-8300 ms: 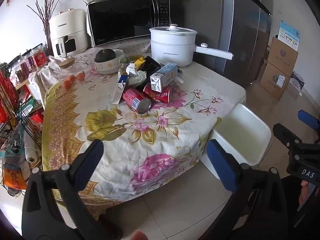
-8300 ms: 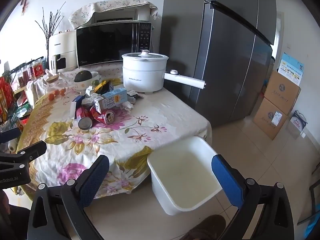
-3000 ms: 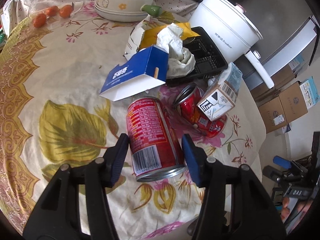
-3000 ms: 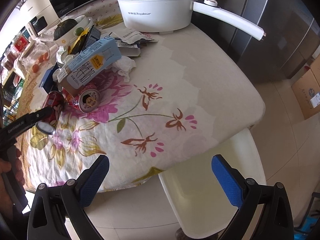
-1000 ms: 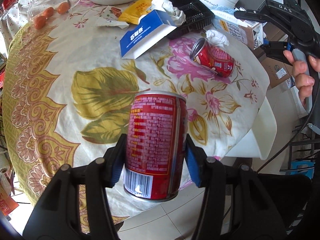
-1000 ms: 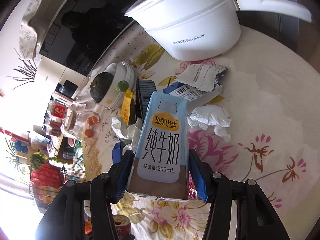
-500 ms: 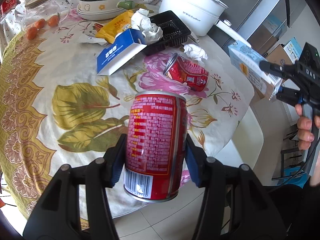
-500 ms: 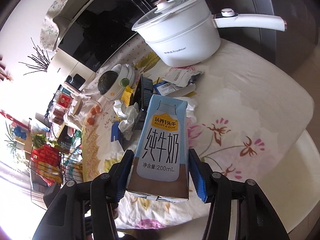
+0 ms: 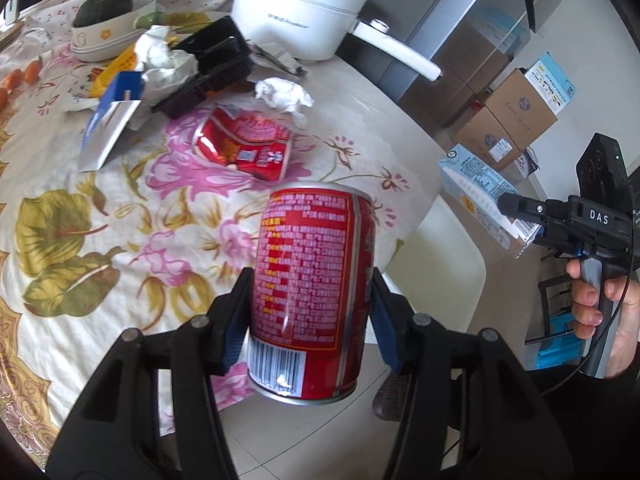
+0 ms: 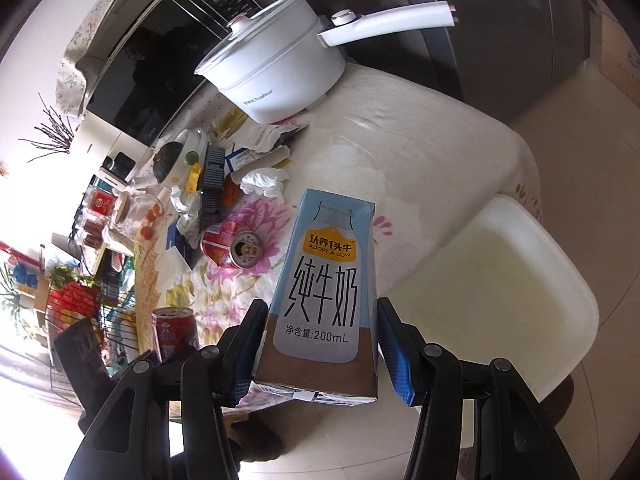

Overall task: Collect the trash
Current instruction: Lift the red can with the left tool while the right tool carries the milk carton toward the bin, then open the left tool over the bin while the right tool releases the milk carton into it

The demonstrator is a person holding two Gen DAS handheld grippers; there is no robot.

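My left gripper [image 9: 307,320] is shut on a red drink can [image 9: 312,288], held upright above the table's front edge. My right gripper [image 10: 320,340] is shut on a pale blue milk carton [image 10: 326,300], lifted off the table beside the white bin [image 10: 492,292]. In the left wrist view the same carton [image 9: 476,196] hangs at the right in the other gripper, with a hand [image 9: 596,312] on its handle. The white bin [image 9: 444,264] stands on the floor against the table's right edge. A crushed red can [image 9: 244,144] lies on the floral tablecloth [image 9: 80,184].
More litter sits mid-table: crumpled tissue [image 9: 284,94], a black plastic tray [image 9: 212,68], a blue and white box [image 9: 108,124]. A white pot [image 9: 296,12] with a long handle, a bowl with a squash [image 9: 108,20], a microwave [image 10: 152,48] and cardboard boxes [image 9: 508,120] stand around.
Both grippers have carried their loads off the table toward its right edge. The bin now fills more of the right wrist view, and the carton shows farther right in the left wrist view.
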